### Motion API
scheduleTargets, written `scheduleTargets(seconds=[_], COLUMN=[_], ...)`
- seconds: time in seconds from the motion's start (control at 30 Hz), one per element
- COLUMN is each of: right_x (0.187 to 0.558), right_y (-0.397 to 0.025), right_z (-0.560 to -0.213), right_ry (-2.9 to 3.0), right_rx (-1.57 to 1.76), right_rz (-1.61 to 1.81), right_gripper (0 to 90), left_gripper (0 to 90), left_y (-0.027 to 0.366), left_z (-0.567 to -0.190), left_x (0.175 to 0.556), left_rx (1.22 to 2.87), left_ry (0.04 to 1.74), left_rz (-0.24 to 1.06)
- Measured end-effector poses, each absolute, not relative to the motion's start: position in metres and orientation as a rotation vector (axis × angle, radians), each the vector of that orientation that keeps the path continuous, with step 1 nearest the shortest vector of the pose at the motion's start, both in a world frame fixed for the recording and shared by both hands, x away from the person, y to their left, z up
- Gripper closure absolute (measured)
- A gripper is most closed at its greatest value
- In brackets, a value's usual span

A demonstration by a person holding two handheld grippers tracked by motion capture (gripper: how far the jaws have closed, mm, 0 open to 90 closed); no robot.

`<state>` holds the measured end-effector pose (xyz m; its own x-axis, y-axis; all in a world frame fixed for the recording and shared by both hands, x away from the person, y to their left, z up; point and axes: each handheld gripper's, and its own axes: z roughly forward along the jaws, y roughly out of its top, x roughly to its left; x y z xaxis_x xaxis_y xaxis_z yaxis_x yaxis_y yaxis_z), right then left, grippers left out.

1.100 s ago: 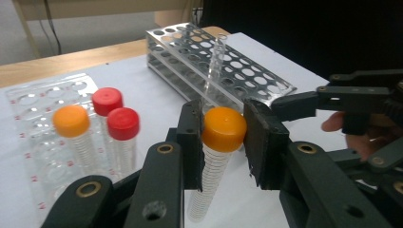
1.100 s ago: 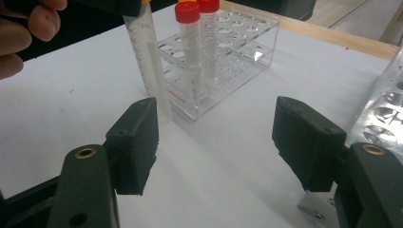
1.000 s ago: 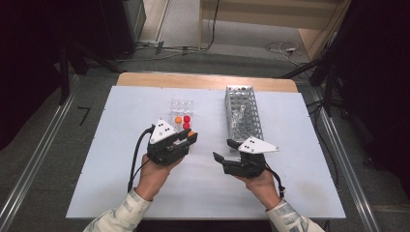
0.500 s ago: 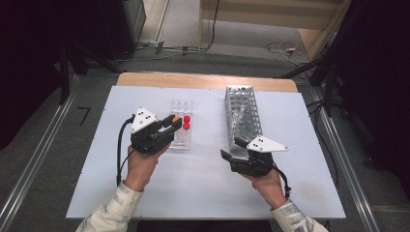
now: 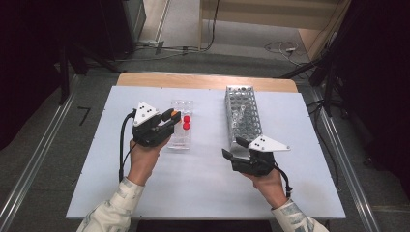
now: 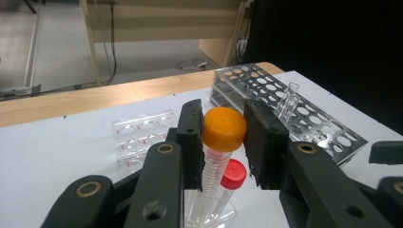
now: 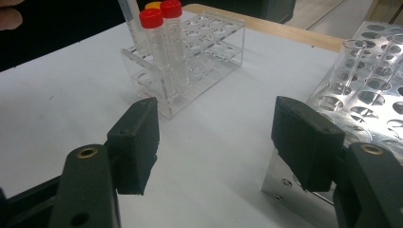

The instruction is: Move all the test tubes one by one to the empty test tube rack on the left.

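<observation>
A clear plastic rack [image 5: 179,137] [image 6: 142,130] [image 7: 209,40] stands left of the table's middle. It holds an orange-capped tube [image 5: 173,115] [image 6: 223,128] and two red-capped tubes [image 5: 186,122] [image 7: 154,28]. My left gripper [image 5: 170,117] [image 6: 223,137] reaches in from the left, shut on the orange cap with a jaw pressed against each side; the tube stands upright in the rack. One red-capped tube [image 6: 233,173] sits just below that cap. My right gripper [image 5: 233,148] [image 7: 214,142] hovers open over bare table by the near end of a metal rack [image 5: 241,118] [image 7: 375,99].
The metal rack [image 6: 304,126] lies lengthwise right of centre and holds a few bare glass tubes [image 6: 288,100] [image 7: 354,57]. The white table top [image 5: 203,188] has free room in front of both racks. A wooden strip [image 5: 208,81] runs along the far edge.
My left gripper has travelled left and away from the person to the clear rack and closed on the orange cap. My right gripper has drifted slightly right and nearer, still open.
</observation>
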<state>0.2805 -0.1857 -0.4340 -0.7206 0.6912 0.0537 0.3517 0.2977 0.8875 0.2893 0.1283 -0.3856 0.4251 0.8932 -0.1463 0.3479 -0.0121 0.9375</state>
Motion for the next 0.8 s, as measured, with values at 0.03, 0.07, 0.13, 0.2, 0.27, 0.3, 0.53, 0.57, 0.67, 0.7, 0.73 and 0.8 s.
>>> scheduleTargets(seconds=[0.03,0.07,0.13,0.2,0.27,0.3,0.53,0.57,0.67,0.7,0.73,0.8], right_x=[0.28,0.28,0.28,0.28,0.28,0.28,0.28,0.28,0.28,0.28,0.28,0.28], right_y=[-0.186,-0.186,-0.186,-0.186,-0.186,-0.186,-0.185,-0.185,-0.185,-0.185,-0.185,-0.185], right_z=[-0.434,-0.434,-0.433,-0.433,-0.434,-0.434,-0.434,-0.434,-0.434,-0.434,-0.434,-0.435], right_ry=[2.232,2.231,2.231,2.231,2.232,2.232,2.235,2.235,2.235,2.237,2.237,2.238], right_rx=[0.938,0.94,0.939,0.94,0.939,0.938,0.938,0.936,0.936,0.936,0.937,0.936], right_rz=[1.394,1.396,1.397,1.396,1.394,1.393,1.391,1.39,1.391,1.391,1.39,1.39], right_gripper=[31.8,31.8,31.8,31.8,31.8,31.8,31.8,31.8,31.9,31.8,31.9,31.8], left_gripper=[70.0,70.0,69.9,70.0,69.9,70.0,69.9,69.9,69.8,69.8,69.8,69.8], left_y=[0.128,0.128,0.128,0.128,0.128,0.128,0.123,0.122,0.121,0.121,0.121,0.12], left_z=[-0.387,-0.388,-0.39,-0.392,-0.393,-0.394,-0.404,-0.406,-0.411,-0.412,-0.414,-0.416], left_x=[0.29,0.291,0.292,0.293,0.293,0.294,0.295,0.296,0.296,0.296,0.296,0.297], left_rx=[1.587,1.589,1.595,1.594,1.593,1.595,1.623,1.631,1.643,1.647,1.647,1.655], left_ry=[1.122,1.124,1.129,1.134,1.136,1.135,1.143,1.144,1.151,1.154,1.158,1.16], left_rz=[0.623,0.626,0.635,0.632,0.629,0.629,0.633,0.634,0.637,0.639,0.638,0.637])
